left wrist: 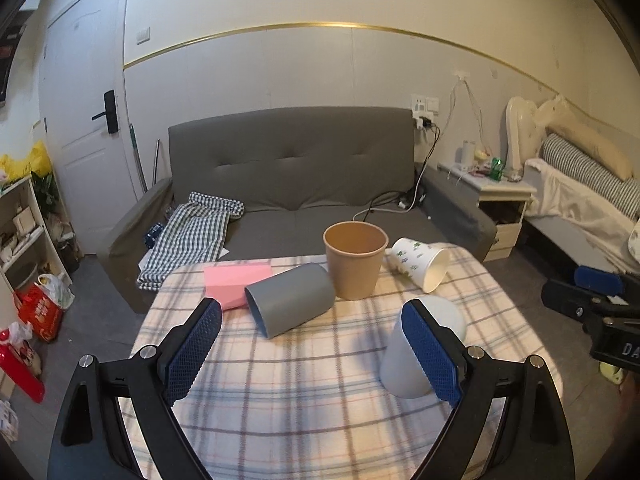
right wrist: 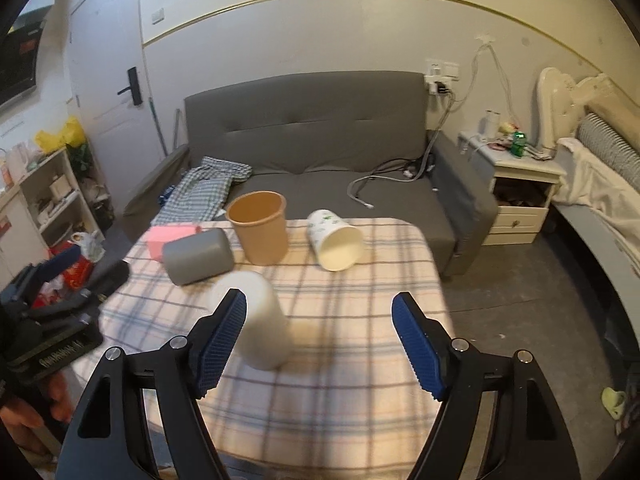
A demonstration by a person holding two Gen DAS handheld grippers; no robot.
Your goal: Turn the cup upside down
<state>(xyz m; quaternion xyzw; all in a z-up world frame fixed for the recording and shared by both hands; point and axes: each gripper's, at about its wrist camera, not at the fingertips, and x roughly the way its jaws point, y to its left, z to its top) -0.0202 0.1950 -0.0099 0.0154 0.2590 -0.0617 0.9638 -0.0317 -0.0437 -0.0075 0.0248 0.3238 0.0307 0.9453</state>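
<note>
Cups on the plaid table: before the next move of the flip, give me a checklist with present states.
1. Left gripper open: ok, nothing between its fingers.
2. Right gripper open: ok, it holds nothing.
3. Pale cup already upside down: ok, closed end up, slightly blurred.
4. Brown paper cup flipped: not ok, it stands upright with its mouth up.
5. Grey cup and printed white cup flipped: not ok, both lie on their sides.
6. Free space around the brown paper cup: cannot tell; the grey cup looks to touch or nearly touch it.
</note>
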